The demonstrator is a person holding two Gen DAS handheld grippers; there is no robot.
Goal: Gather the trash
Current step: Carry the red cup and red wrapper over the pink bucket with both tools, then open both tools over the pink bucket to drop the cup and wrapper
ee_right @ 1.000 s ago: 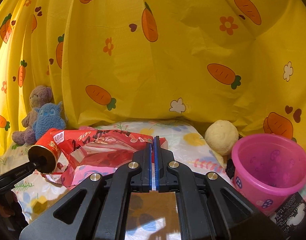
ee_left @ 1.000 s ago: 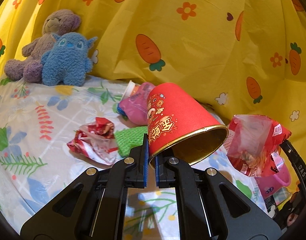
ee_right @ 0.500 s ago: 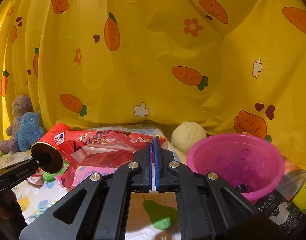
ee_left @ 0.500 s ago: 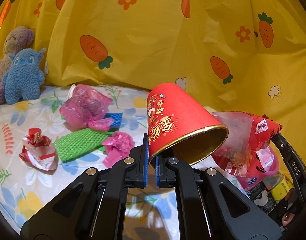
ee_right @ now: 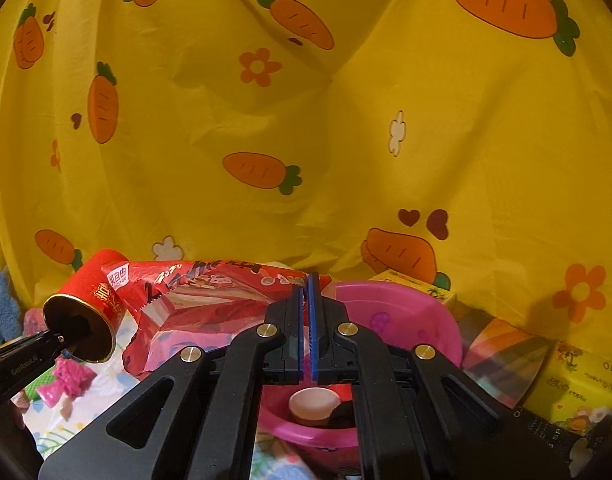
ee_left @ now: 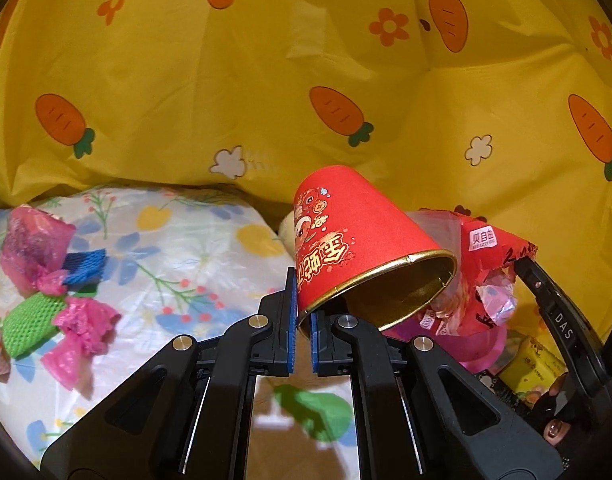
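Two grippers are in view – the left gripper (ee_left: 303,300) and the right gripper (ee_right: 308,292). One red paper cup (ee_left: 345,240), one red snack wrapper (ee_right: 210,300) and one pink plastic basin (ee_right: 405,312), which holds one round white lid (ee_right: 314,402) (a dark item beside it is too hidden to name). On the floral bedsheet (ee_left: 178,256) lie two crumpled pink plastic bags (ee_left: 34,248) (ee_left: 82,324), one green foam fruit net (ee_left: 26,320) and one blue foam net (ee_left: 84,266). Two yellow cartons (ee_right: 577,384) (ee_right: 415,286), one blue plush toy (ee_right: 0,308) – and one yellow carrot-print curtain (ee_right: 345,120) behind.
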